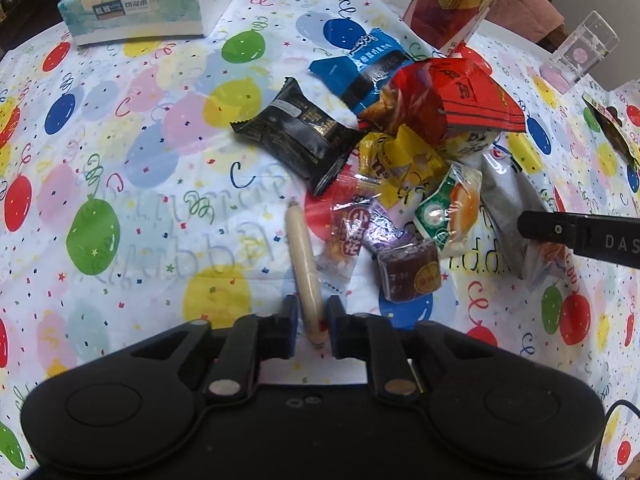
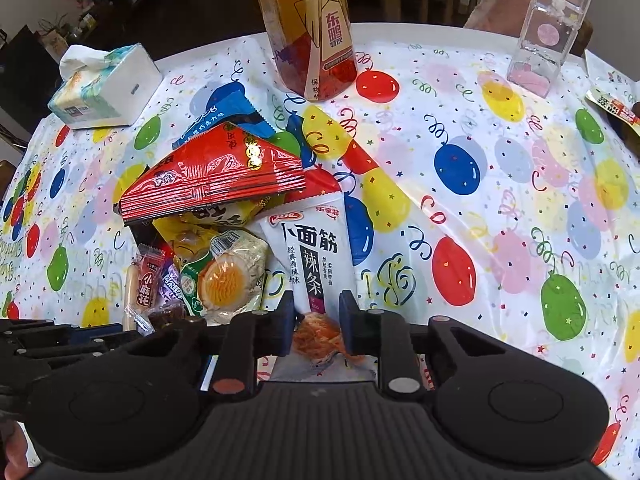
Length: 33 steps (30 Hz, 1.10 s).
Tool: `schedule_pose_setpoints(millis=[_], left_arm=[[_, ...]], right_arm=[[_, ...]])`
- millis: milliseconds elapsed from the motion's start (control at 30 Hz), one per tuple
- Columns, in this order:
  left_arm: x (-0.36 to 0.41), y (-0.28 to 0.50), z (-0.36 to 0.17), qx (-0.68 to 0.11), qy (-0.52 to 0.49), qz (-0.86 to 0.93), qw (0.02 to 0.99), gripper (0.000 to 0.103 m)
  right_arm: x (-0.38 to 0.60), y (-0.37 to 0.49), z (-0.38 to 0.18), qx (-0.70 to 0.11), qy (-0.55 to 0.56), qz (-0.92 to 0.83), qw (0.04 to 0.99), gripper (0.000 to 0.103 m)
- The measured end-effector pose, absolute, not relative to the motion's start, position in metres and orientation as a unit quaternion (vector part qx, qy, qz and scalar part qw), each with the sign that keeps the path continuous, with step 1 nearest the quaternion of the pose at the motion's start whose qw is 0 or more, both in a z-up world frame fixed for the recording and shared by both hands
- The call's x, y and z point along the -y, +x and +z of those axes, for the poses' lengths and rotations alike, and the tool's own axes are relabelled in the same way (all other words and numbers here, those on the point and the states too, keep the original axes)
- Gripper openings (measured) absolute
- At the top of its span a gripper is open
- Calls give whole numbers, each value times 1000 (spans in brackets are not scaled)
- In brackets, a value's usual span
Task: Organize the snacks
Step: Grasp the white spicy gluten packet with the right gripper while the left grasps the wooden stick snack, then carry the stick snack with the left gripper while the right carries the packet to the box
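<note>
We have the left gripper [image 1: 313,322] set around the near end of the sausage stick [image 1: 305,264]; the jaws stand a little apart with the stick between them, and we cannot tell whether the pads already press it. The stick runs straight ahead from the jaws, and its far end lies just beside the small red candy packet [image 1: 347,236], ahead and to the right.

The right gripper [image 2: 316,320] straddles the bottom edge of the white spicy-strip pouch [image 2: 312,256]. The pouch sits between the pads, but contact is not confirmed in this view. Directly left of these jaws lies the egg-yolk pastry packet [image 2: 224,276]; ahead and left, the red triangular packet [image 2: 216,180] rests on top of the snack pile. The drink bottle [image 2: 308,28] stands well ahead, and the tissue box [image 2: 104,88] far ahead to the left.

Hazards from this position, in our judgement:
- The stick is round and smooth; a grip at its very end may let it pivot or slip out.
- The pouch's far end appears tucked under the pile; pulling it may drag or topple the red triangular packet.
- Both grippers work close together; crossing paths may cause a collision.
</note>
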<state>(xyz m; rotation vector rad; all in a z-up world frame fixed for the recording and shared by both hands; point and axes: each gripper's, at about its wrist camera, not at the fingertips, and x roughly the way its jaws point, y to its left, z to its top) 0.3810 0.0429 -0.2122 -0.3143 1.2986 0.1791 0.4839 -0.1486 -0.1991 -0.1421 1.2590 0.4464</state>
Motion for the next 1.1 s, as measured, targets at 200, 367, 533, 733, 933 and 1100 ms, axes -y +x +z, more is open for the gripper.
schedule_pose_setpoints(millis=[200,367,533,733,933,1100], left_arm=[[-53,375,-209,-595,-156,90,783,8],[-64,368,-201,-592,-169,92,783,8],[-67,358,-190,-586,-177,85,786,8],[-68,342,-172,-578,-184,68,792,8],[-65,323,-150,-568,-181,49,802,8],[-65,303,-131,-558,-178,35,810,8]], right_arm=[[156,481,-193,-579,-59,195,789,19],[166,475,-182,-579,-46,193,791,18],[175,461,-167,-577,-41,201,791,17],[186,440,-145,-570,-33,206,794,17],[194,414,-119,-555,-29,207,805,16],[200,390,-98,-543,-23,206,814,15]])
